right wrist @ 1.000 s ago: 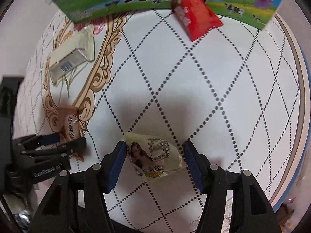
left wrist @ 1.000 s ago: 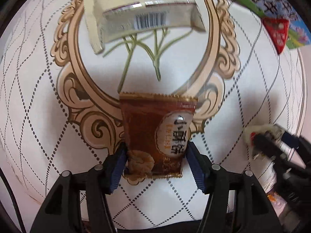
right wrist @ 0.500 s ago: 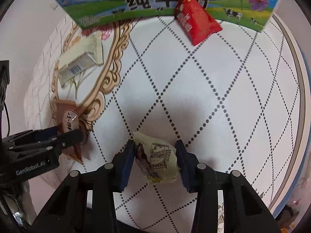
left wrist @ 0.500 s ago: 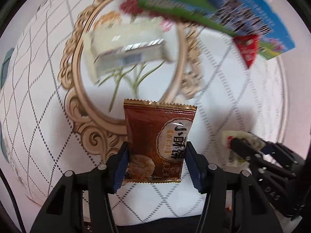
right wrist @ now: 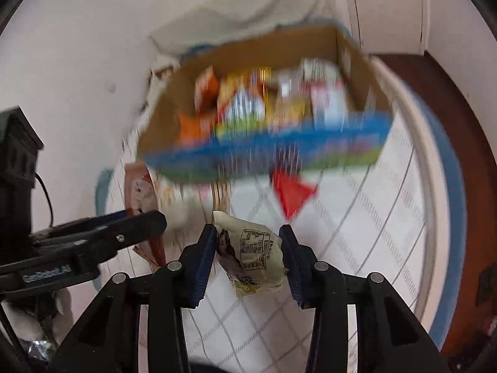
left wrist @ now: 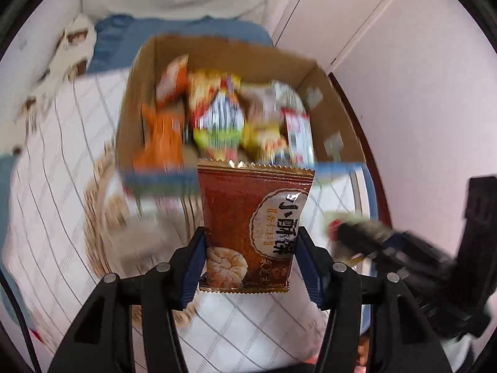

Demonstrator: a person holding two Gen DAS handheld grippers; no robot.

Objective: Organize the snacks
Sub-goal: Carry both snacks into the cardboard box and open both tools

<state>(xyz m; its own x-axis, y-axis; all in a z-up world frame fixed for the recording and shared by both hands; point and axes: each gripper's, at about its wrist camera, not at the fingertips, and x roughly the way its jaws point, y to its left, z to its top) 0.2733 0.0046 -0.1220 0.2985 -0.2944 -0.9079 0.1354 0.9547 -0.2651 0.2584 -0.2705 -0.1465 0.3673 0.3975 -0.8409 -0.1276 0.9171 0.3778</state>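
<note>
My left gripper (left wrist: 250, 261) is shut on a brown biscuit packet (left wrist: 251, 223) and holds it up above the table, in front of an open cardboard box (left wrist: 149, 71) with several colourful snack packs. My right gripper (right wrist: 248, 255) is shut on a pale yellow snack packet (right wrist: 251, 255), also lifted. The same box (right wrist: 351, 52) lies ahead in the right wrist view, blurred. A red triangular packet (right wrist: 290, 192) lies on the table before the box. The left gripper (right wrist: 93, 236) shows at the left of the right wrist view, the right gripper (left wrist: 372, 242) at the right of the left wrist view.
A round table with a white diamond-pattern cloth (right wrist: 372, 217) carries the box. A blue and green printed front flap (right wrist: 264, 152) of the box faces me. A pale wall and a door (left wrist: 341, 15) stand behind. The table's brown rim (right wrist: 466, 186) curves at the right.
Both grippers have lifted their packets off the table and tilted up, so the open box now fills the view. The right gripper closed on the yellow packet.
</note>
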